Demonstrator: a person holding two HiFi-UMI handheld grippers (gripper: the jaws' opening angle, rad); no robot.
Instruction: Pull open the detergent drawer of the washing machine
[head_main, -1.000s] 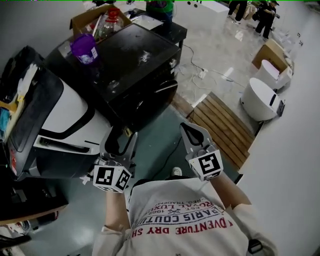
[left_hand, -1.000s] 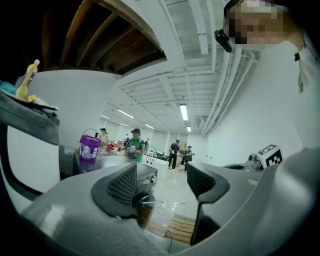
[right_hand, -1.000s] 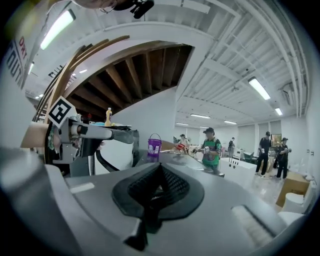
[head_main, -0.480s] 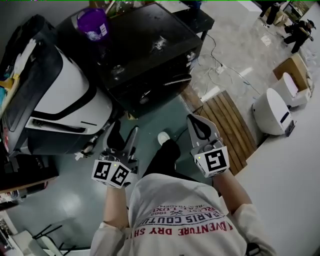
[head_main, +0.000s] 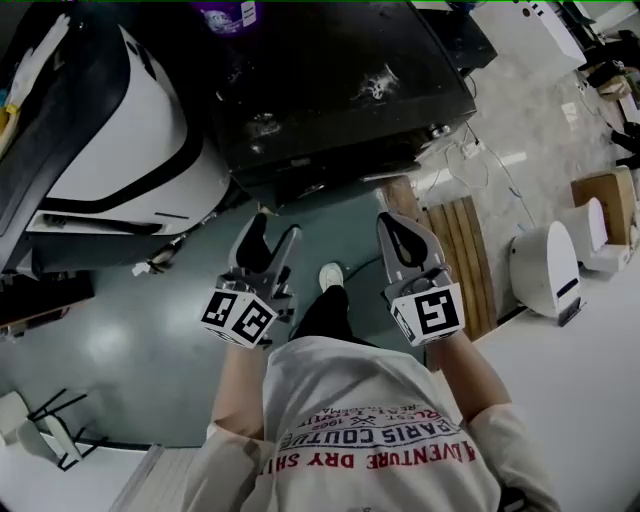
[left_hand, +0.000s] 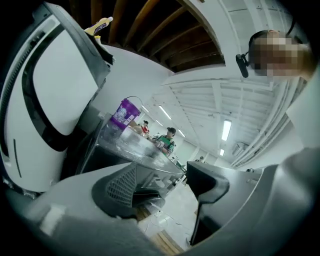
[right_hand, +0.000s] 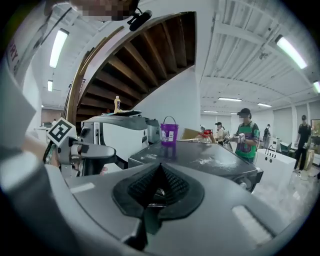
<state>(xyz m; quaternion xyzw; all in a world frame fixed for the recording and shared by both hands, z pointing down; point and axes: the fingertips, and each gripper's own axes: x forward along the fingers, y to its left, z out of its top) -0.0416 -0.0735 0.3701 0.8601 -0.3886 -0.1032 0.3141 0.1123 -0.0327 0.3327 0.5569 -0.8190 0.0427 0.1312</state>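
Locates black washing machine (head_main: 330, 80) at upper centre of the head view, front face toward the lower edge; cannot make out the detergent drawer on it. Finds left gripper (head_main: 273, 232) below that front, apart from it, jaws spread with nothing between. Finds right gripper (head_main: 392, 222) beside it at centre right, jaws pressed together, empty. Notes purple bucket (head_main: 228, 12) on the machine top at the upper edge and 1 white appliance (head_main: 130, 150) at upper left.

bucket (head_main: 228, 12) on washing machine (head_main: 330, 75); pallet (head_main: 462, 250) to its right
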